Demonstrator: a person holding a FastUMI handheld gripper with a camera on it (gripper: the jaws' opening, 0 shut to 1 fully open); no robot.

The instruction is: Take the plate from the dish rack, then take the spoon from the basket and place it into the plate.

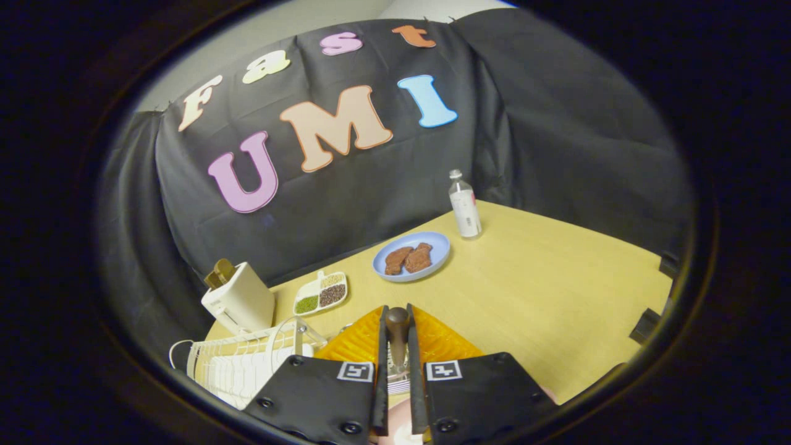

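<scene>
A pale wooden surface (544, 278) stands against the booth's black cloth wall, and over its near edge the jaws of the gripper (397, 321) are closed on the brown handle of the spoon (397, 337), which stands upright between them above the orange basket (364, 343). Just left of the basket sits the white wire dish rack (238, 364). Beyond it stand a white toaster (241, 303) and a divided dish of grains (321, 293), then a blue plate (378, 262) with two brown pieces and a bottle (465, 207) farther back.

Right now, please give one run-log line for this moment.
gripper: shut on spoon | below: orange basket | left: dish rack | beyond: blue plate with food | spoon not yet placed
</scene>
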